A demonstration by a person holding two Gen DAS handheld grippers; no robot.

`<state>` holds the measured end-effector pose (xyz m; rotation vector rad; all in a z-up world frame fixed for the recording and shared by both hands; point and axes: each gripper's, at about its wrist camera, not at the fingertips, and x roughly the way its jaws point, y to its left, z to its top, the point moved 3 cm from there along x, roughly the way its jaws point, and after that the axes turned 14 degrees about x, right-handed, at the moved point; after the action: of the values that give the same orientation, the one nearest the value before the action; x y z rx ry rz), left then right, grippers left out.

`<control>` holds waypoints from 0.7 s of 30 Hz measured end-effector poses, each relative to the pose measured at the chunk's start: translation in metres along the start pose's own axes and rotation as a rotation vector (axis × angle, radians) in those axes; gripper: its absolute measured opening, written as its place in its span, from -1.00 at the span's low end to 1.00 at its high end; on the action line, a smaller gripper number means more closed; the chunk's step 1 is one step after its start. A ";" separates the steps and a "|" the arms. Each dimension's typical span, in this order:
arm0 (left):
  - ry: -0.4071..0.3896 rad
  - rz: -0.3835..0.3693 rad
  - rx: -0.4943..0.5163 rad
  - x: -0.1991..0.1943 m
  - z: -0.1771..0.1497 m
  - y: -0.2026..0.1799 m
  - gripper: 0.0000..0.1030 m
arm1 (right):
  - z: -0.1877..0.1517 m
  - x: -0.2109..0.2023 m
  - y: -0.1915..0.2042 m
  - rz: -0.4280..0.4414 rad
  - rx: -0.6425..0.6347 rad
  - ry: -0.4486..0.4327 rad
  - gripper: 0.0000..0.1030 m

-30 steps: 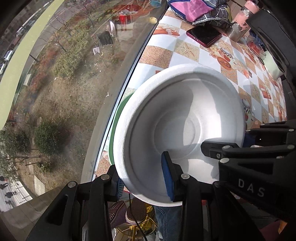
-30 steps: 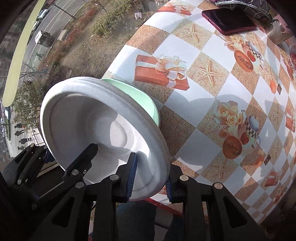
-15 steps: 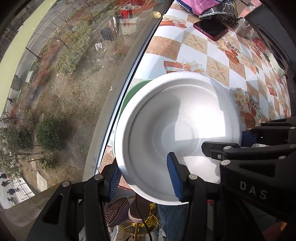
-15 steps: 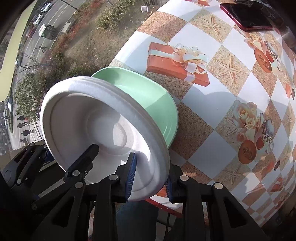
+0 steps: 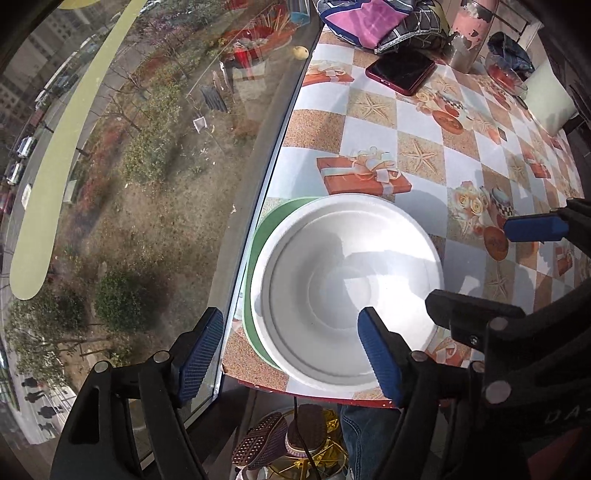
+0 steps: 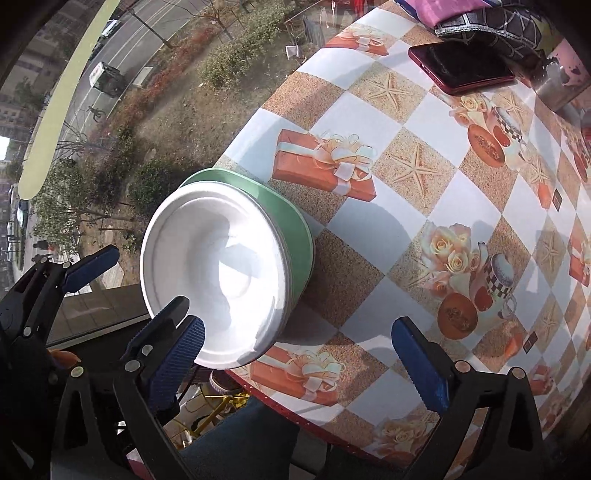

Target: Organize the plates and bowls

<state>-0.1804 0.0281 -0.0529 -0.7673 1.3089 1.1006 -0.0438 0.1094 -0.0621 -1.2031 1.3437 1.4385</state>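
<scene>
A white foam plate [image 5: 347,288] lies on a green plate [image 5: 266,236] at the near left corner of the patterned table; both also show in the right wrist view, white plate [image 6: 218,280] on green plate [image 6: 295,236]. My left gripper [image 5: 288,350] is open, its jaws spread wide over the near edge of the white plate, holding nothing. My right gripper [image 6: 299,362] is open and empty, just right of the plates; it also shows in the left wrist view at the right.
The plates sit at the table edge [image 5: 303,391] beside a window pane [image 5: 184,147]. A red phone [image 5: 400,72], a pink bottle [image 5: 469,29], folded cloth [image 5: 369,18] and a white pad [image 5: 546,99] lie at the far end.
Both grippers held the white plate tilted above the green plate. It now rests flat on the green plate, and both grippers have opened and drawn back.
</scene>
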 end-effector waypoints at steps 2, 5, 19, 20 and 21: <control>-0.004 -0.003 0.024 -0.003 0.004 -0.003 0.57 | -0.002 -0.011 -0.006 -0.013 -0.009 -0.046 0.98; 0.011 -0.030 0.063 -0.005 0.009 -0.010 0.58 | -0.010 -0.022 -0.018 -0.033 0.002 -0.066 0.98; 0.038 -0.011 0.199 -0.008 0.032 -0.040 0.58 | -0.021 -0.022 -0.049 -0.046 0.120 -0.065 0.98; 0.038 -0.009 0.203 -0.008 0.033 -0.041 0.58 | -0.021 -0.022 -0.050 -0.044 0.124 -0.066 0.98; 0.039 -0.007 0.208 -0.008 0.034 -0.042 0.58 | -0.021 -0.022 -0.051 -0.043 0.128 -0.067 0.98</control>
<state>-0.1286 0.0440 -0.0457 -0.6402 1.4270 0.9307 0.0130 0.0950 -0.0511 -1.0852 1.3352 1.3308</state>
